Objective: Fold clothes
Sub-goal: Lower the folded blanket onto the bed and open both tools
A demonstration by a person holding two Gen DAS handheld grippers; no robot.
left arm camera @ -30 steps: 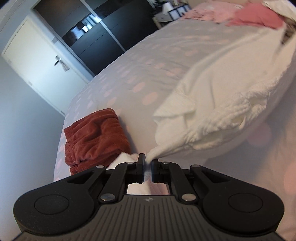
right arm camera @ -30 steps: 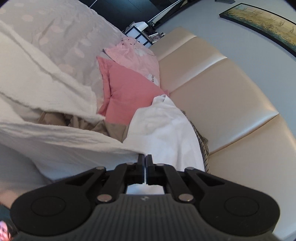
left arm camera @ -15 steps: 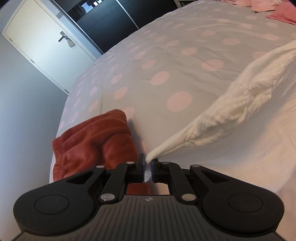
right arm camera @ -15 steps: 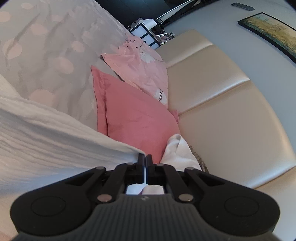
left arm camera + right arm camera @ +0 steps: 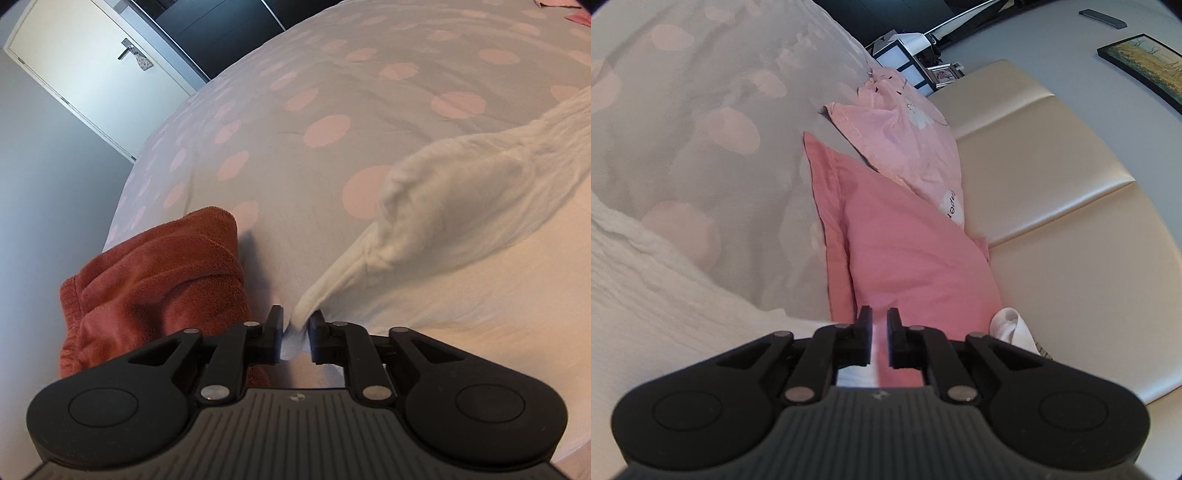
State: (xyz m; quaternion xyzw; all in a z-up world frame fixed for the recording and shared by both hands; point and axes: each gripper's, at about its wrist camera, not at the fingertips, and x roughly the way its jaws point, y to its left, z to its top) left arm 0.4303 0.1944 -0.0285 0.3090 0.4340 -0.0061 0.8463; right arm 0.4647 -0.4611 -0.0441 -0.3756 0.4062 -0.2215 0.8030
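A white textured garment (image 5: 461, 229) lies spread on the grey bed cover with pink dots (image 5: 332, 92). My left gripper (image 5: 296, 325) has its jaws slightly parted, with a corner of the white garment lying loose between them. In the right wrist view the same white garment (image 5: 657, 295) lies at the left. My right gripper (image 5: 879, 328) has its jaws slightly parted, low over the bed, and a strip of white cloth shows in the gap behind the tips.
A folded rust-red fleece garment (image 5: 159, 284) lies left of my left gripper near the bed's edge. A pink pillow (image 5: 908, 258) and a paler pink pillow (image 5: 905, 133) lean on the cream headboard (image 5: 1052, 221). More white cloth (image 5: 1012, 325) lies right of my right gripper.
Both grippers have come down to the bed with the white garment, which now lies flat. Both pairs of jaws have parted a little from the cloth they held shut.
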